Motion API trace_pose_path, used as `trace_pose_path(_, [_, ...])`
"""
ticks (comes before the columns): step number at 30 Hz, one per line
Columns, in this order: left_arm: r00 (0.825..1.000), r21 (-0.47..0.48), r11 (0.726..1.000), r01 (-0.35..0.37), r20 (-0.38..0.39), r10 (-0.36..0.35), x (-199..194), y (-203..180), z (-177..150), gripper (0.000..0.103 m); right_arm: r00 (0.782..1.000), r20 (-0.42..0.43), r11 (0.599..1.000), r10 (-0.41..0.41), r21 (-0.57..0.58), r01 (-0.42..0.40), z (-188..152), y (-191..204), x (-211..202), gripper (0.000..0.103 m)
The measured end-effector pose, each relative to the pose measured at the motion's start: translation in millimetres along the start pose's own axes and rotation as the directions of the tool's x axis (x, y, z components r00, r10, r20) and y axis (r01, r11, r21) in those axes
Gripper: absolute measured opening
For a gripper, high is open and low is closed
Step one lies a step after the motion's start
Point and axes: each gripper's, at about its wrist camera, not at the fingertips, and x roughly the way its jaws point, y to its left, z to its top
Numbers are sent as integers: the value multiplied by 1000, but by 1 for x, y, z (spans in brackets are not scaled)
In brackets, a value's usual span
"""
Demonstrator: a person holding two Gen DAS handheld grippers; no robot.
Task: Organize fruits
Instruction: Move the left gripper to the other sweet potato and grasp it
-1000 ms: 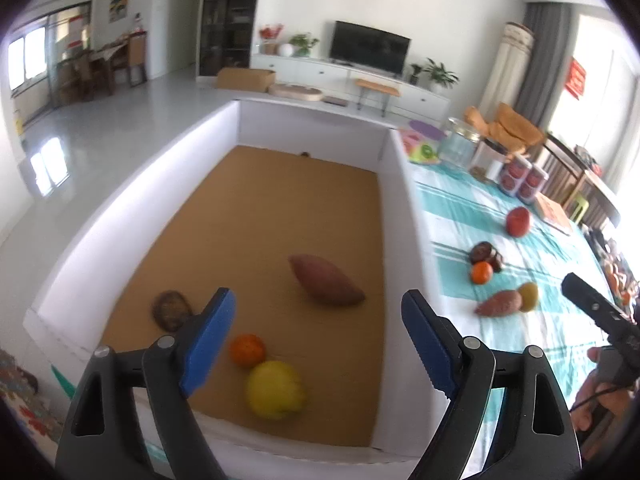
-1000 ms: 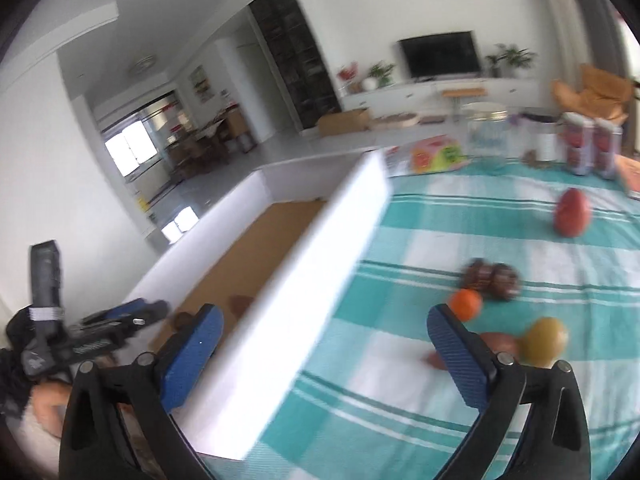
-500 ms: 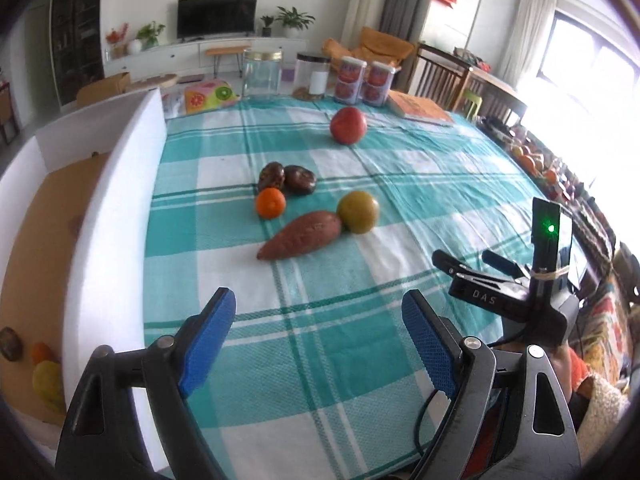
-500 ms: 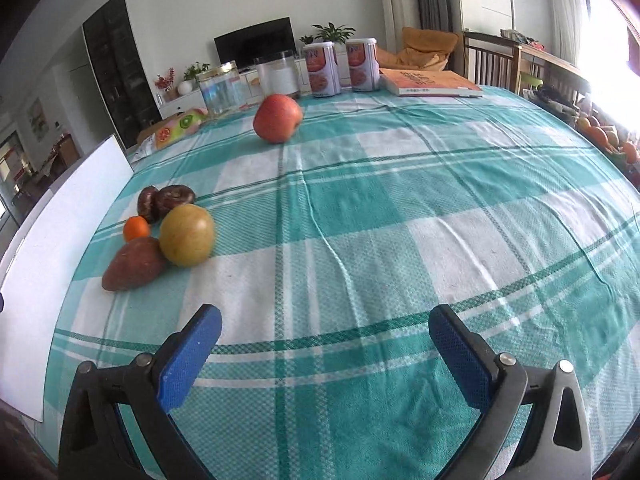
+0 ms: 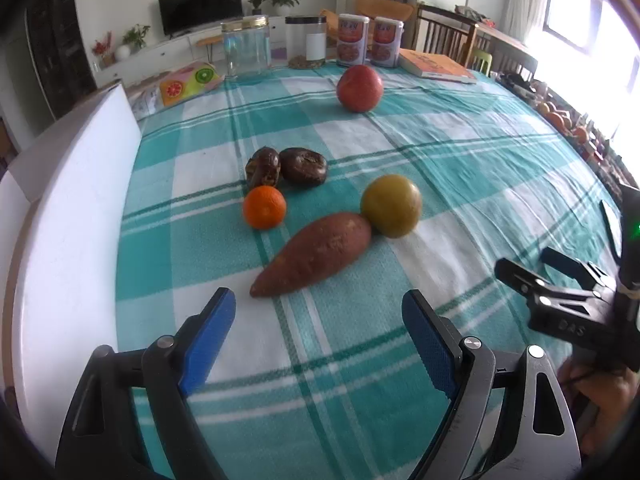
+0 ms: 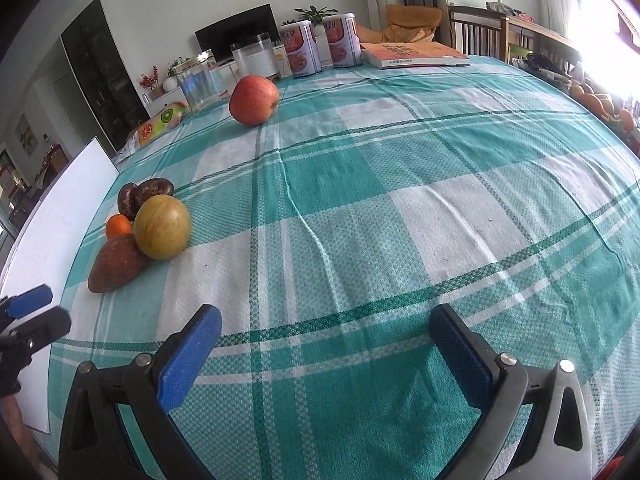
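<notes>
A woven cotton cloth (image 5: 460, 168) in teal and white checks, faintly creased, covers the bench. Near its left side lies a cluster of produce: a long, tapered sweet potato (image 5: 316, 254) with rough reddish-brown skin, its blunt end touching a smooth, round yellow-green fruit (image 5: 391, 205); just beside the potato's far side sits a small dimpled orange (image 5: 264, 207), and behind that two dark, wrinkled, glossy brown fruits (image 5: 287, 166) press against each other. Well apart, farther back, stands a round red apple (image 5: 359, 88) with a matte blush. Along the left edge of the cloth runs the smooth white wall of a box (image 5: 68, 216). At the far edge stand a clear glass jar (image 5: 245, 47), a clear canister with a dark lid (image 5: 306, 42), two printed tins (image 5: 368, 40) and a flat orange-covered book (image 5: 436, 66). The left hand-held gripper (image 5: 318, 322) hovers just short of the sweet potato's pointed tip, its black frame and ribbed blue pads spread wide with nothing between them. The right hand-held gripper (image 6: 326, 350) hangs over bare cloth to the right of the cluster, jaws likewise wide apart and empty.
</notes>
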Motion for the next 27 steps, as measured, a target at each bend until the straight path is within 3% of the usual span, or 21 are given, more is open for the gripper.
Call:
trace_pose_path(4, [999,29,999,-27,-22,27,28,1,15,87,1000,3,1000,4,5,-4,0,-1,0,103])
trace_pose_path(11, [999,75,997,31,-24,-30,46,-3,19,84,1000,1,1000,-2,1,2,0,0,0,103])
trace_pose_path(12, [999,85,996,31,-21,-29,46,-4,18,82,1000,2,1000,-1,1,1,0,0,0,103])
trace_pose_path(13, [999,91,995,36,-16,-34,44,-5,17,63,1000,2,1000,0,2,0,0,0,0,103])
trace_pose_path(14, [1000,94,995,27,-17,-26,43,-5,17,58,1000,2,1000,0,2,0,0,0,0,103])
trace_pose_path(22, [995,-29,998,63,-73,-65,15,9,-12,48,1000,3,1000,2,5,-2,0,0,0,103])
trace_pose_path(25, [996,-53,997,63,-62,-67,-5,11,-31,37,1000,1,1000,-4,1,4,0,1,1,103])
trace_pose_path(27, [995,-79,993,90,-45,-93,-16,12,-37,38,1000,-3,1000,-12,-6,12,0,2,2,103])
